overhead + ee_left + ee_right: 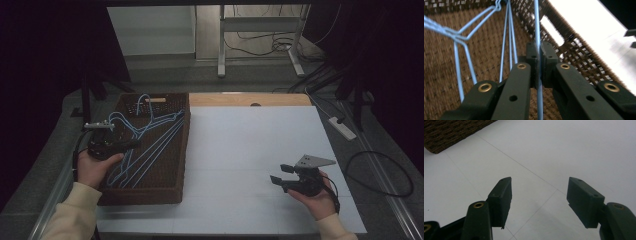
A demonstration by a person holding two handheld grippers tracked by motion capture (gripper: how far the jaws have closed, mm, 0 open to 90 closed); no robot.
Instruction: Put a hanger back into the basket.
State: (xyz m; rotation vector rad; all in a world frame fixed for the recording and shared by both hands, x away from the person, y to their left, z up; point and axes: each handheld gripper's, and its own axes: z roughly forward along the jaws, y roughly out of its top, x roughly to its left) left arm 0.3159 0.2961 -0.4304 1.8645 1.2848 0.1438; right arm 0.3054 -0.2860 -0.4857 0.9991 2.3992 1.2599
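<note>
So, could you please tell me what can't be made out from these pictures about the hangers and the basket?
- High view: how many blue hangers lie tangled in the basket; the wires overlap.
- Left gripper view: which hanger the clamped wire belongs to; the picture's edge cuts it off.
- Right gripper view: the basket's inside; the picture's edge leaves a corner.

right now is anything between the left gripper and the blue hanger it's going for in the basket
No. The left gripper is already shut on one blue wire hanger inside the woven basket. The other hangers lie tangled beside it and could drag along when it lifts.
</note>
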